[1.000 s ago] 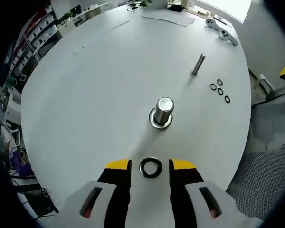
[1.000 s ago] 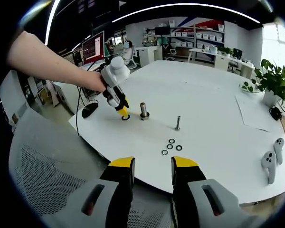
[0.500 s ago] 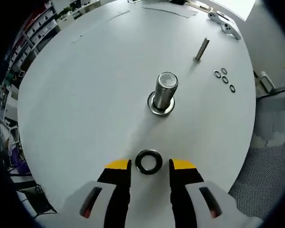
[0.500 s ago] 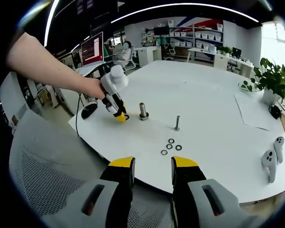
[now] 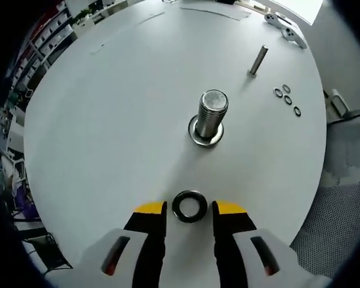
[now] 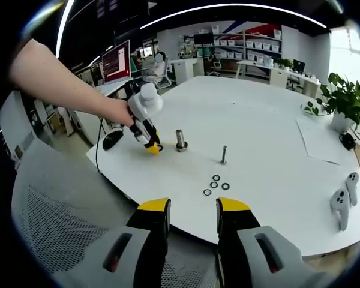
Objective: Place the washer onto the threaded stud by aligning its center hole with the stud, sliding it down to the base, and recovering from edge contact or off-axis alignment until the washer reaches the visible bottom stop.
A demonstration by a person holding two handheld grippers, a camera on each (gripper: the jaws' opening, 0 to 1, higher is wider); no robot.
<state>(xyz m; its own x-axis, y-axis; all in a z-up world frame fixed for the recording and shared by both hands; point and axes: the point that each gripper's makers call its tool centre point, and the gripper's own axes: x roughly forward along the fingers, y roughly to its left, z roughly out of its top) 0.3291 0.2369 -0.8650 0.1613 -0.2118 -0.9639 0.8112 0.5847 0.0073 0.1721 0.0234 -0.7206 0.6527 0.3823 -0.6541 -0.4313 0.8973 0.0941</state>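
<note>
Pick-up step in hand: washer (image 5: 189,206) flat on surface (image 5: 108,120) between spread jaws of left tongs (image 5: 189,208), ungripped, well short of threaded stud (image 5: 211,114); right tongs (image 6: 189,207) open, idle; next, closure, lift, hole-to-stud alignment.

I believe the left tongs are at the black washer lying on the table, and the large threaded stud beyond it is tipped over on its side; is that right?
Not quite: the large threaded stud stands upright on its base, as the left gripper view shows. The rest holds: the left tongs bracket the black washer lying on the table.
</note>
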